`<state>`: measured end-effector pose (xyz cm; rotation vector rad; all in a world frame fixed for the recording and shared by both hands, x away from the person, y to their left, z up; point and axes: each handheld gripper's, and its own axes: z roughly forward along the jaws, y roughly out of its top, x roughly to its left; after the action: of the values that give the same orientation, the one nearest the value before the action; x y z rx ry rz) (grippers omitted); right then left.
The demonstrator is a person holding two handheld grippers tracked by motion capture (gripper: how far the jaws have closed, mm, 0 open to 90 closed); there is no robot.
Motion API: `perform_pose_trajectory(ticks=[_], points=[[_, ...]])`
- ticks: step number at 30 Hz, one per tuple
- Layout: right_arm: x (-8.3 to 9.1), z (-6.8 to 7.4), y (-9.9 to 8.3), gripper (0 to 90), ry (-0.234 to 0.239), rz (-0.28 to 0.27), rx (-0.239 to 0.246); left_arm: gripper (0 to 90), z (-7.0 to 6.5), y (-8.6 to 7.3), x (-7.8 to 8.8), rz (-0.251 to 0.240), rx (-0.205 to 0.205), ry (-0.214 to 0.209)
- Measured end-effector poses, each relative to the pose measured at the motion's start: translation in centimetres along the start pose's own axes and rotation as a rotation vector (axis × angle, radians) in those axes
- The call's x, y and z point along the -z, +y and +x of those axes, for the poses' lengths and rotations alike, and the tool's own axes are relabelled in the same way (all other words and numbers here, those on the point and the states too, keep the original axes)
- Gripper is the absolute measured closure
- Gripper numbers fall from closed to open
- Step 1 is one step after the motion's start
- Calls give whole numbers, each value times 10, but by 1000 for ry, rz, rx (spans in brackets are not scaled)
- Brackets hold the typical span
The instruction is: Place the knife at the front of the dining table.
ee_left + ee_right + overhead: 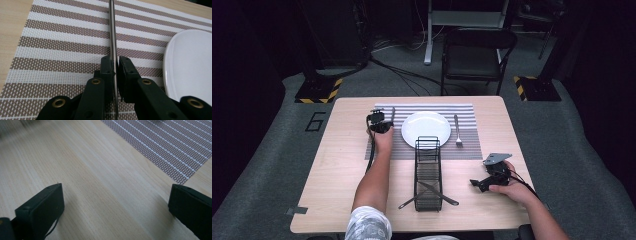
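My left gripper (381, 121) (115, 62) is shut on a thin metal knife (112, 30) seen edge-on. The knife (392, 114) lies low over the striped placemat (467, 147) (62, 47), just left of the white plate (426, 129) (190, 65). A fork (457, 131) lies on the mat to the right of the plate. My right gripper (478, 183) (116, 195) rests open on the bare wood at the table's right, nothing between its jaws. A corner of the placemat (175, 150) shows beyond it.
A black wire caddy (428, 165) stands in front of the plate, with two utensils (437, 192) sticking out of its near end. A black chair (477, 55) stands beyond the table's far edge. The person's forearms reach in from the bottom.
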<state>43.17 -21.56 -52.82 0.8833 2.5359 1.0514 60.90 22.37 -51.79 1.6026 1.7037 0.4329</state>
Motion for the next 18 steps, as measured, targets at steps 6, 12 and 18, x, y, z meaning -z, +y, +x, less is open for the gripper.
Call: perform_pose_trajectory(ticks=[6,12,18], points=[[0,0,0,0,1,-1,0,767,3,1,3,-1,-5,14],[0,0,0,0,0,0,0,699,3,3,13,-15,-22,7],[0,0,0,0,0,0,0,612,0,11,34,-53,-53,-23]])
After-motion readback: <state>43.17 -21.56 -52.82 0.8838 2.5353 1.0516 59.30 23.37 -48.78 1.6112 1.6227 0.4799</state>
